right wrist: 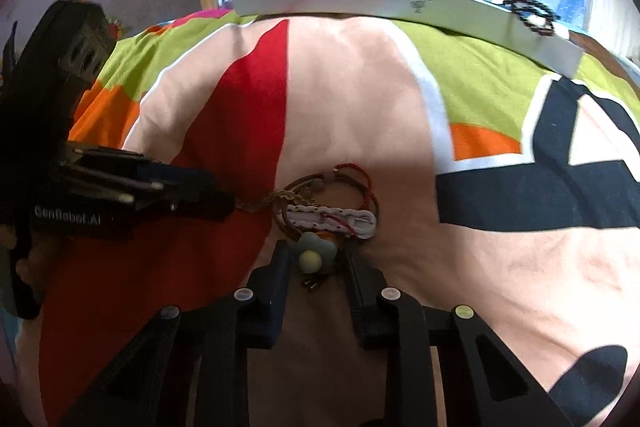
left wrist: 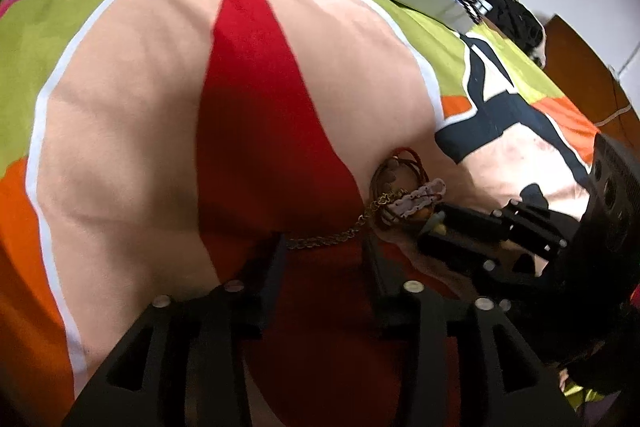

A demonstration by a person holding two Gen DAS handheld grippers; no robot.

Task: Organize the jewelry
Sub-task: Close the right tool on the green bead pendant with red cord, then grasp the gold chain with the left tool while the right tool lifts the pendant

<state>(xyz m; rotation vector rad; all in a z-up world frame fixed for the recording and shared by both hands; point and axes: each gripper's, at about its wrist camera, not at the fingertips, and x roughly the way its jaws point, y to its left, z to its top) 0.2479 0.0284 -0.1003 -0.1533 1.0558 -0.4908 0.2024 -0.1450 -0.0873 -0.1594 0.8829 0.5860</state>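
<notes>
The jewelry pile (right wrist: 328, 211) lies tangled on the patterned bedspread (right wrist: 360, 99), mostly unsorted. The left gripper (left wrist: 324, 243) has its jaws spread around the gold chain (left wrist: 332, 237); the right gripper (right wrist: 316, 259) has its jaws spread beside a flower clip (right wrist: 314, 253). The white tray (right wrist: 400, 1) beyond already holds a beaded bracelet (right wrist: 530, 15), so sorting seems barely begun.

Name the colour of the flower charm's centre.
Pale yellow, on the grey-blue flower charm; right wrist view shows it best.
</notes>
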